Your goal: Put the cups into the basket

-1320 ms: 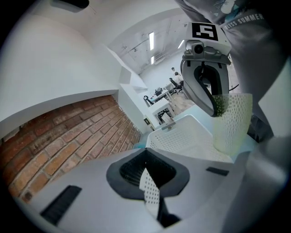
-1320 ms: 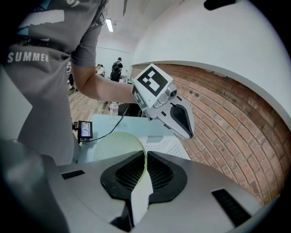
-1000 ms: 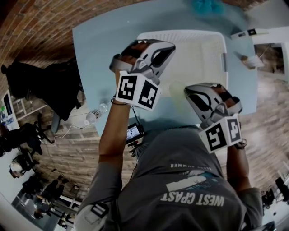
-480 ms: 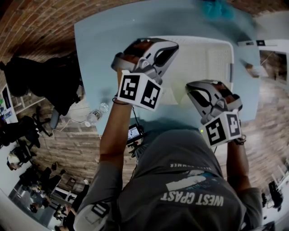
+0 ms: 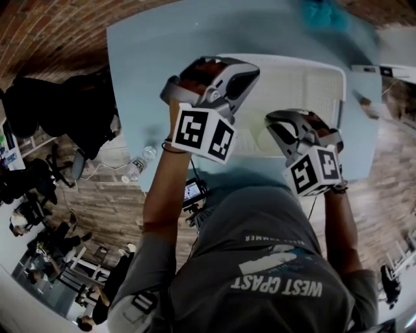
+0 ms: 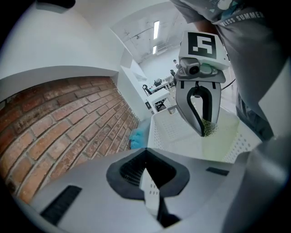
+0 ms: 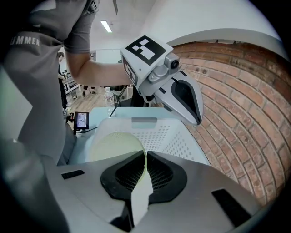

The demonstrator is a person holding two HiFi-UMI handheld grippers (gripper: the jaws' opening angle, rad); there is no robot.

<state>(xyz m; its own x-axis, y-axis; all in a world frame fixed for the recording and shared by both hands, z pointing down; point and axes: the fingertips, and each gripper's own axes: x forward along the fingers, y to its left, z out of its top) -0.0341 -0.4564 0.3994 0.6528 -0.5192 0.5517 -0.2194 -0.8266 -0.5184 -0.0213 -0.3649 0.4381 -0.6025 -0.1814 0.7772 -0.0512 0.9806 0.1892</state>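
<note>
A white perforated basket [image 5: 305, 78] stands on the light blue table [image 5: 149, 58]. My left gripper [image 5: 242, 73] sits at the basket's left near corner. In the left gripper view it [image 6: 150, 191] is shut on a thin white perforated strip that looks like the basket's rim [image 6: 168, 132]. My right gripper [image 5: 276, 122] hovers at the basket's near edge. In the right gripper view it [image 7: 138, 191] is shut on the rim of a pale yellow translucent cup [image 7: 113, 145], which hangs over the basket's inside [image 7: 168, 132].
A teal object [image 5: 322, 13] lies at the table's far edge behind the basket. A water bottle [image 5: 138, 164] and a small lit screen [image 5: 193, 190] are on the floor by the table's near side. A brick wall [image 6: 68, 132] runs along the left.
My right gripper has moved forward with the cup, from in front of the basket to over its near edge. The left gripper keeps its place at the basket's corner.
</note>
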